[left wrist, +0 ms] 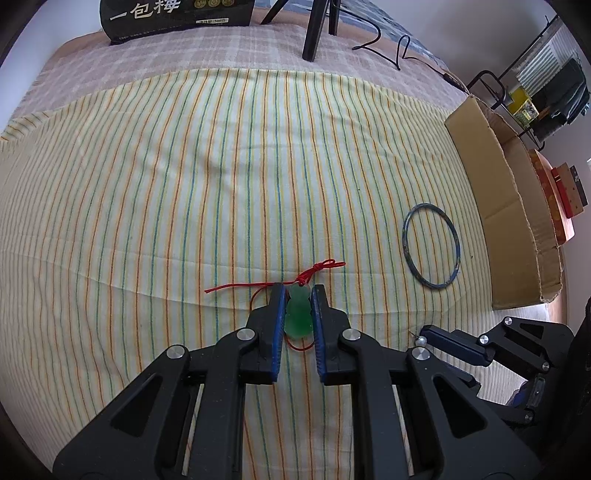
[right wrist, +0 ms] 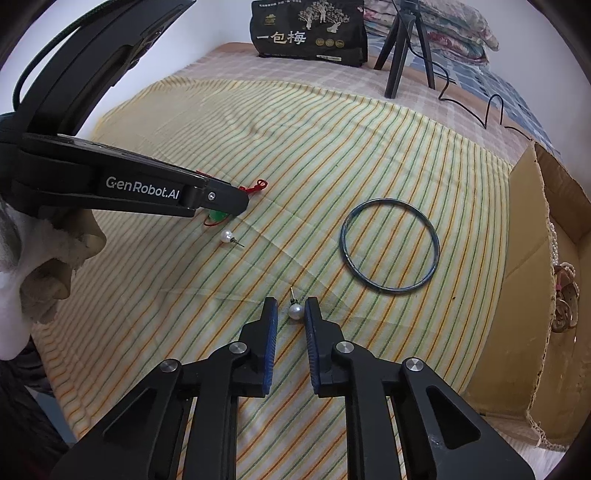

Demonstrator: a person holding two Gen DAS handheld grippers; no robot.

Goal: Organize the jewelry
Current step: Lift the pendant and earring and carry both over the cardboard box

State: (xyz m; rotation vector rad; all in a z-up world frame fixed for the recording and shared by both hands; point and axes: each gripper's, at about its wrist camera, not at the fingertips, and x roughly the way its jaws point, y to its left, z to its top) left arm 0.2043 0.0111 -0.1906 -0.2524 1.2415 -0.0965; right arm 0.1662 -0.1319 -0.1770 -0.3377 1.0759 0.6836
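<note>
A green jade pendant (left wrist: 296, 314) on a red cord (left wrist: 317, 267) lies on the striped cloth (left wrist: 184, 184), and my left gripper (left wrist: 298, 295) is shut on it, both blue pads pressing its sides. In the right wrist view the left gripper (right wrist: 236, 206) comes in from the left over the pendant (right wrist: 217, 216). A pearl stud earring (right wrist: 296, 311) lies between the tips of my right gripper (right wrist: 291, 306). It touches the right pad, and cloth shows between it and the left pad. A second pearl earring (right wrist: 226, 236) lies near the pendant. A dark blue bangle (right wrist: 388, 200) rests flat to the right.
An open cardboard box (right wrist: 524, 295) holding beaded jewelry (right wrist: 563, 295) stands at the right edge, just beyond the bangle (left wrist: 405, 232). A black printed bag (right wrist: 310, 33), a tripod (right wrist: 402, 48) and a black cable (right wrist: 491, 107) sit at the far end. A gloved hand (right wrist: 48, 258) holds the left tool.
</note>
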